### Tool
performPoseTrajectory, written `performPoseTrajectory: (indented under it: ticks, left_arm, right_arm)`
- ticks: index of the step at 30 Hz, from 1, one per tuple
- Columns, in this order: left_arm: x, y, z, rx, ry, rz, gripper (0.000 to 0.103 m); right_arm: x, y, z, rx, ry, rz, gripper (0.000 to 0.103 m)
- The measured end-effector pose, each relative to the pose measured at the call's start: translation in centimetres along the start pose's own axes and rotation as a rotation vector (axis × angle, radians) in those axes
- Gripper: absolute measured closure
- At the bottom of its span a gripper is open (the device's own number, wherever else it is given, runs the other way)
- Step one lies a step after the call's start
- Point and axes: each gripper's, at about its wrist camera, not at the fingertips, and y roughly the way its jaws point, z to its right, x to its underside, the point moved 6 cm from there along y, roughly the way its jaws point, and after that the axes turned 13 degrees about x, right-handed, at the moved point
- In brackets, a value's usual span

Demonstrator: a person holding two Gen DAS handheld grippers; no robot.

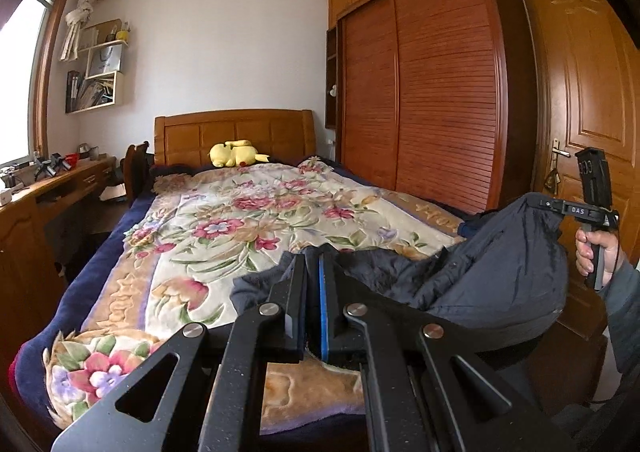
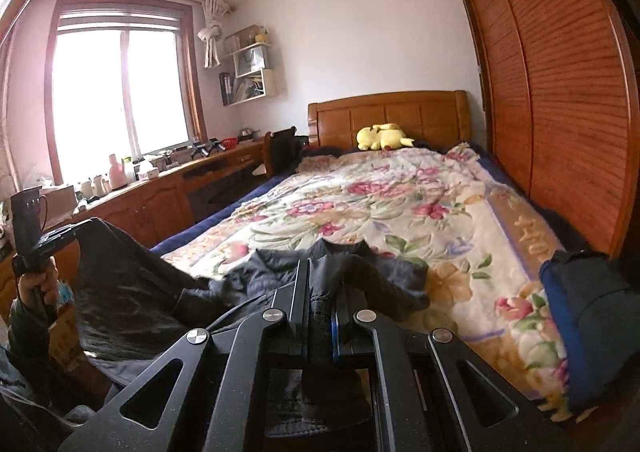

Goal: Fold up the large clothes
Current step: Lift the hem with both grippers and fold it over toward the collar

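Dark navy padded jacket [image 1: 480, 276] spans the floral-blanketed bed [image 1: 224, 219]; we see left gripper [image 1: 313, 272] and right gripper [image 2: 320, 292] each clamped on its fabric.

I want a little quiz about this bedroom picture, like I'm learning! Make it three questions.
1. True or false: the yellow plush toy lies by the wooden headboard.
2. What does the right gripper hold? A) a pillow B) the dark jacket C) nothing
3. Fill in: the jacket partly lies on the ____ blanket.

Key: 1 true; 2 B; 3 floral. The left gripper grips the jacket too.
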Motion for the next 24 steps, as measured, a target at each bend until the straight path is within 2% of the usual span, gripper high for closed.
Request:
performPoseTrajectory:
  ticks: [6, 13, 17, 19, 22, 24]
  left_arm:
    - [1.3, 3.0, -3.0, -0.063, -0.030, -0.037, 0.098]
    - [2.7, 9.4, -7.1, -0.102, -0.071, -0.104, 0.098]
    - [3.0, 12.4, -8.7, -0.133, -0.083, -0.131, 0.098]
    - [2.9, 14.0, -9.7, -0.139, -0.090, -0.145, 0.098]
    - [1.5, 17.0, -12.1, -0.155, -0.107, -0.162, 0.098]
    - [0.1, 18.6, -13.6, -0.191, -0.093, -0.158, 0.098]
  right_arm:
    - [1.4, 2.5, 0.0, 0.058, -0.039, -0.071, 0.096]
    - [2.1, 10.7, 0.7, 0.104, -0.099, -0.143, 0.096]
    - [0.9, 13.9, -0.2, 0.114, -0.127, -0.155, 0.096]
    - [0.2, 16.8, -0.5, 0.119, -0.138, -0.172, 0.096]
    - [-1.2, 20.1, 0.0, 0.139, -0.146, -0.197, 0.096]
    - [-2.7, 22.9, 0.2, 0.168, -0.141, -0.192, 0.096]
